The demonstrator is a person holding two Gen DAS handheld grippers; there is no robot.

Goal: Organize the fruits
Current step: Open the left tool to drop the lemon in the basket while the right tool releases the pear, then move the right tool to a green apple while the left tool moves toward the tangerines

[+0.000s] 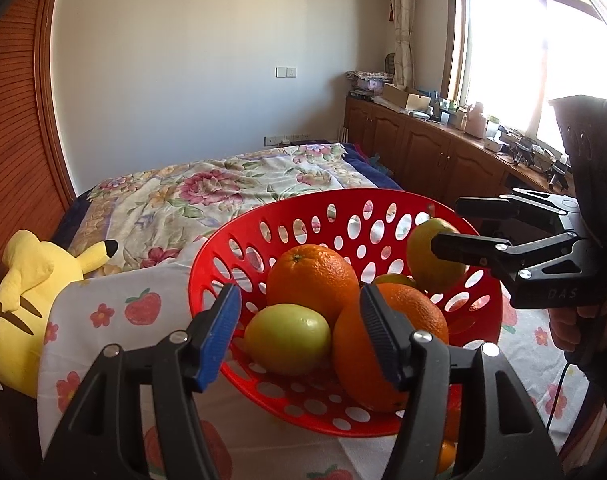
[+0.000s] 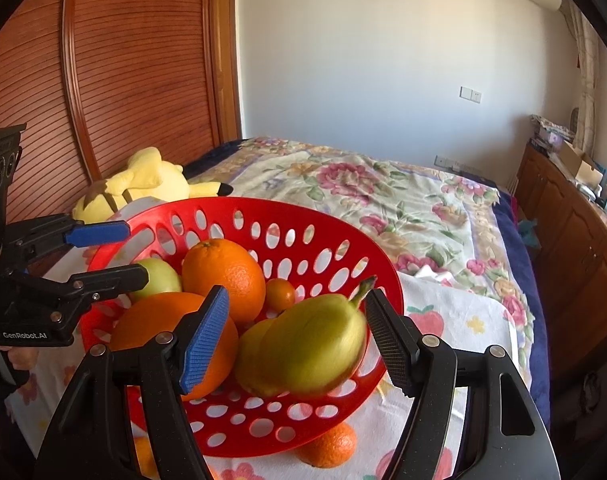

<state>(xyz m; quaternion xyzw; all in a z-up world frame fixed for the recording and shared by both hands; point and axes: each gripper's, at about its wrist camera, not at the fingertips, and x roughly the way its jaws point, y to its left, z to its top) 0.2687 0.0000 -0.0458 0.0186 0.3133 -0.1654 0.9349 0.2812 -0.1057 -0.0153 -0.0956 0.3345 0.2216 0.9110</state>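
A red perforated basket (image 1: 223, 248) (image 2: 327, 224) sits on a fruit-print cloth. It holds two oranges (image 1: 311, 276) (image 2: 223, 276), a green-yellow fruit (image 1: 287, 338) (image 2: 159, 280), a small tangerine (image 2: 280, 294) and a yellow-green pear (image 2: 311, 348) (image 1: 431, 260). The pear looks blurred between my right gripper's (image 2: 297, 340) open fingers, not touching them. My left gripper (image 1: 299, 334) is open and empty at the basket's near rim. Each gripper also shows in the other's view (image 1: 447, 224) (image 2: 131, 252).
A small orange (image 2: 327, 446) lies on the cloth beside the basket, another (image 1: 447, 454) at its edge. A yellow plush toy (image 1: 27, 292) (image 2: 143, 184) lies at the left. A floral bedspread (image 1: 231, 188) stretches behind. Wooden cabinets (image 1: 423, 148) line the right.
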